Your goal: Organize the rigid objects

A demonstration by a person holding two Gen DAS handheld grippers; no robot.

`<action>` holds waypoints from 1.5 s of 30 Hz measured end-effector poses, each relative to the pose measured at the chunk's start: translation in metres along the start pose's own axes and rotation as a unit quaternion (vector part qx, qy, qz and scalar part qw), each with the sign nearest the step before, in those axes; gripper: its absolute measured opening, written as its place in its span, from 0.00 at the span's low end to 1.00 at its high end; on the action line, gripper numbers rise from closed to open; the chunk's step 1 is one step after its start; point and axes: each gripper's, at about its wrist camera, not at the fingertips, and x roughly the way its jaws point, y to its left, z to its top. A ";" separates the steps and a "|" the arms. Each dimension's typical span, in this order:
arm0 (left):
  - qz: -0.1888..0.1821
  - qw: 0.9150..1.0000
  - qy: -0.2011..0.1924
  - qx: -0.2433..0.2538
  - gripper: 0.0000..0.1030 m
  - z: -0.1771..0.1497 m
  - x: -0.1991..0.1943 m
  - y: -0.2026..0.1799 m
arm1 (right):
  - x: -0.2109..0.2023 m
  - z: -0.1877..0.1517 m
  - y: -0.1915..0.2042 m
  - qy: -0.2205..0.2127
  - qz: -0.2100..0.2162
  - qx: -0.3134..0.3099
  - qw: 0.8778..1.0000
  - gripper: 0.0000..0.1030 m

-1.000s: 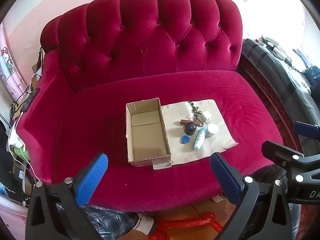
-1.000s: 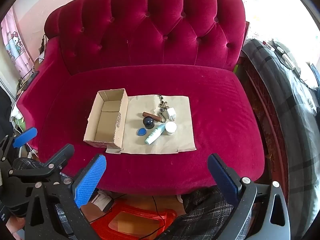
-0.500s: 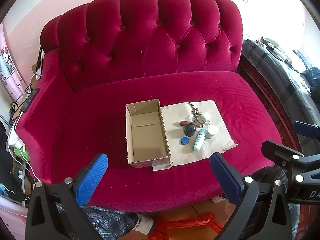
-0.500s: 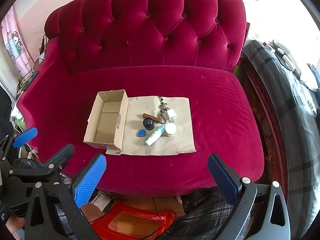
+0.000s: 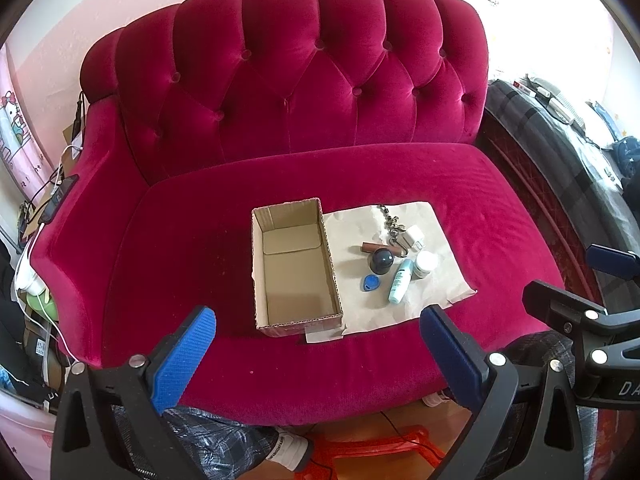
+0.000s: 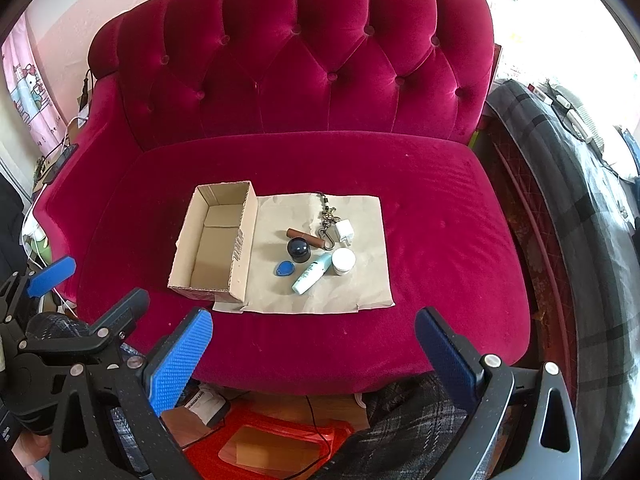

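While both tools hang back off the sofa's front edge, nothing is gripped: left gripper (image 5: 316, 354) has its jaws wide apart, right gripper (image 6: 312, 352) the same, both empty.

Next out, on the red sofa (image 6: 440, 208), a paper sheet (image 6: 360, 216) carries the loose items; the cardboard box (image 5: 294, 264) sits on its left edge, open-topped and empty, touching the sheet.

Cluster, near to far:
- white-teal tube (image 6: 312, 273), lying flat. Light, slick plastic, will roll; pinch across the mid-body.
- blue tag (image 6: 285, 268), thin and flat. Hard to get under; take it by the edges.
- white jar (image 6: 343, 261), upright, touching the tube's cap end. Stiff; grip across the lid.
- dark round cap-like piece (image 6: 299, 249), glossy, likely slippery.
- brown stick (image 6: 306, 237), rigid; grab at the middle.
- white charger plug (image 6: 345, 230) beside a metal chain clip (image 6: 329, 216). The chain is floppy; cannot tell whether it is hooked to the stick.

All 7 pieces are well apart from both grippers. Judging by the empty box, sorting has not started.
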 end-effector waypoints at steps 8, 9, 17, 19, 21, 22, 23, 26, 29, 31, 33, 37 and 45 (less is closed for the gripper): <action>0.001 1.000 -0.003 0.000 1.00 0.001 -0.001 0.000 | 0.000 0.003 0.002 -0.002 -0.001 0.001 1.000 1.00; 0.000 1.000 -0.003 0.000 1.00 0.001 -0.001 0.000 | 0.000 0.003 0.002 -0.002 -0.001 0.001 1.000 1.00; -0.002 1.000 -0.002 -0.003 1.00 0.005 0.003 0.001 | 0.000 0.006 0.001 -0.002 0.000 0.003 1.000 1.00; -0.002 1.000 -0.002 -0.004 1.00 0.006 0.005 0.001 | 0.001 0.008 0.001 -0.002 0.000 0.003 1.000 1.00; -0.003 1.000 -0.001 -0.003 1.00 0.006 0.006 0.000 | 0.002 0.008 0.001 0.000 -0.001 0.004 1.000 1.00; -0.004 1.000 -0.001 -0.003 1.00 0.006 0.007 0.000 | 0.003 0.009 0.000 0.001 -0.001 0.005 1.000 1.00; -0.005 1.000 -0.001 -0.003 1.00 0.007 0.008 0.000 | 0.004 0.010 0.000 0.002 -0.001 0.004 1.000 1.00; -0.009 1.000 0.001 -0.003 1.00 0.009 0.013 0.000 | 0.007 0.012 -0.001 0.003 -0.005 0.003 1.000 1.00; -0.012 1.000 0.003 -0.004 1.00 0.011 0.020 0.000 | 0.014 0.013 -0.003 0.007 -0.003 0.005 1.000 1.00; -0.010 1.000 0.002 -0.003 1.00 0.013 0.021 0.000 | 0.017 0.014 -0.004 0.009 -0.001 0.008 1.000 1.00; -0.013 1.000 0.003 -0.003 1.00 0.014 0.024 0.000 | 0.021 0.016 -0.005 0.010 0.000 0.008 1.000 1.00; -0.021 1.000 0.005 -0.002 1.00 0.018 0.032 0.002 | 0.024 0.020 -0.006 0.008 -0.005 0.004 1.000 1.00; -0.022 1.000 0.007 -0.007 1.00 0.030 0.059 0.018 | 0.047 0.028 -0.012 0.021 -0.011 0.006 1.000 1.00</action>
